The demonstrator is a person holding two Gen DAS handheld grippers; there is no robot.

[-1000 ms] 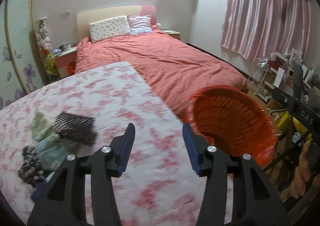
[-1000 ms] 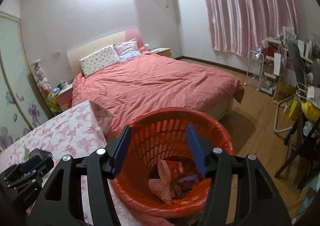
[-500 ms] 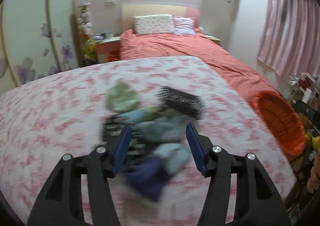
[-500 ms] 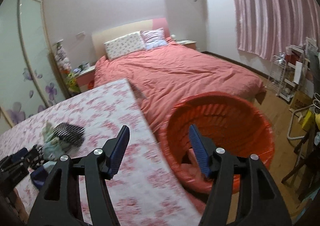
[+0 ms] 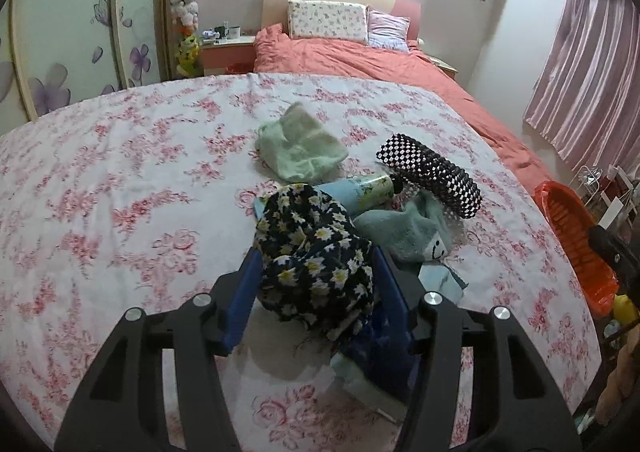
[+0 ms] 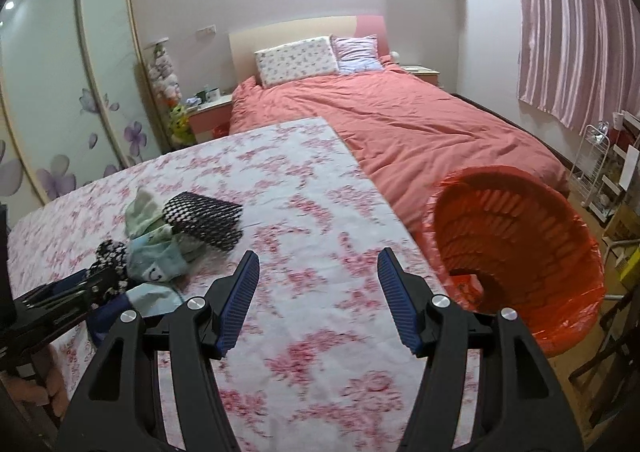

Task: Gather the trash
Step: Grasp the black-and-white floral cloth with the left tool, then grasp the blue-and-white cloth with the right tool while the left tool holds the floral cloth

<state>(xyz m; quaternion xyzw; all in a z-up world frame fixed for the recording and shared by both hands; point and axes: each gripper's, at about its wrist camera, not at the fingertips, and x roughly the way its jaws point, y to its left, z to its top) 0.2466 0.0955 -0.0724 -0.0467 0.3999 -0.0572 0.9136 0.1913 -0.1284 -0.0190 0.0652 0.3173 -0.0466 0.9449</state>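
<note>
A pile of trash lies on the flower-print tablecloth (image 5: 120,192): a black daisy-print cloth (image 5: 312,248), a pale green cloth (image 5: 300,148), a black-and-white checked piece (image 5: 432,176), a teal sock (image 5: 404,228) and a light blue can (image 5: 368,190). My left gripper (image 5: 316,276) straddles the daisy cloth; its jaws are closing and a thin gap still shows at the left pad. My right gripper (image 6: 318,292) hangs open over bare tablecloth, nothing between its fingers. The orange bin (image 6: 516,252) stands beside the table on the right. The same pile (image 6: 160,252) shows to its left.
A bed with a salmon cover (image 6: 400,124) stands behind the table. A wire rack and clutter (image 6: 600,172) fill the right wall under pink curtains. Sliding wardrobe doors (image 6: 60,112) line the left. The orange bin (image 5: 576,236) sits off the table's right edge.
My left gripper swung left from the bin to the pile and came down around the daisy cloth. My right gripper moved left, from over the bin to over the tablecloth.
</note>
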